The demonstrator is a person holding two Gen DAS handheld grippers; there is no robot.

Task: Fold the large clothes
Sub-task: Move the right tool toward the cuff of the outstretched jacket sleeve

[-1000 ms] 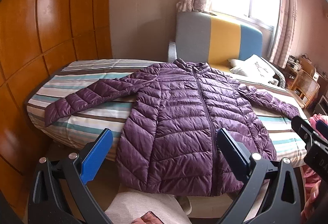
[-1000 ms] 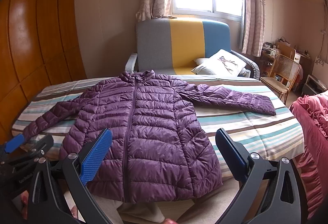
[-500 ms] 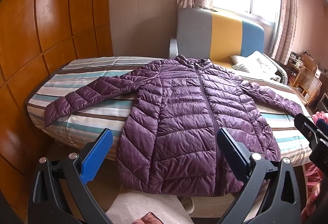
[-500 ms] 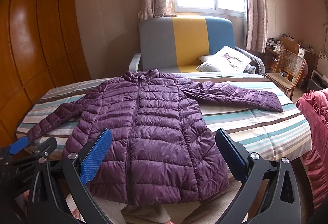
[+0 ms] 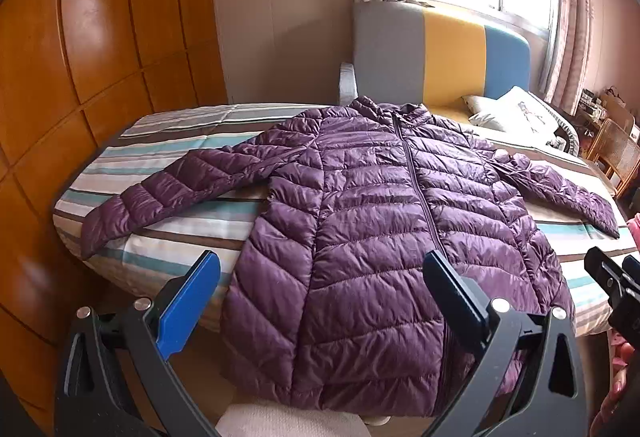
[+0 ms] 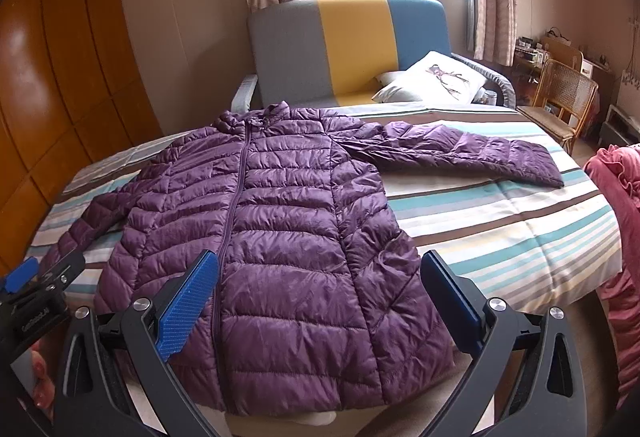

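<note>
A purple quilted puffer jacket (image 5: 372, 221) (image 6: 280, 229) lies flat and zipped on the striped bed (image 5: 172, 225) (image 6: 520, 221), both sleeves spread out sideways, its hem hanging over the near edge. My left gripper (image 5: 320, 297) hovers open in front of the hem, nothing between its blue pads. My right gripper (image 6: 318, 295) is open too, held above the jacket's lower front. Each gripper shows at the edge of the other's view: the right gripper (image 5: 616, 285) and the left gripper (image 6: 28, 289).
A grey, yellow and blue sofa (image 6: 348, 49) with a white pillow (image 6: 436, 81) stands behind the bed under the window. Orange wooden wardrobe panels (image 5: 80, 57) run along the left. A wicker chair (image 6: 564, 97) and a pink ruffled cover (image 6: 624, 237) are on the right.
Both grippers have come slightly closer to the bed and risen a little, so the jacket fills more of each view. The jacket has not moved and both grippers stay open.
</note>
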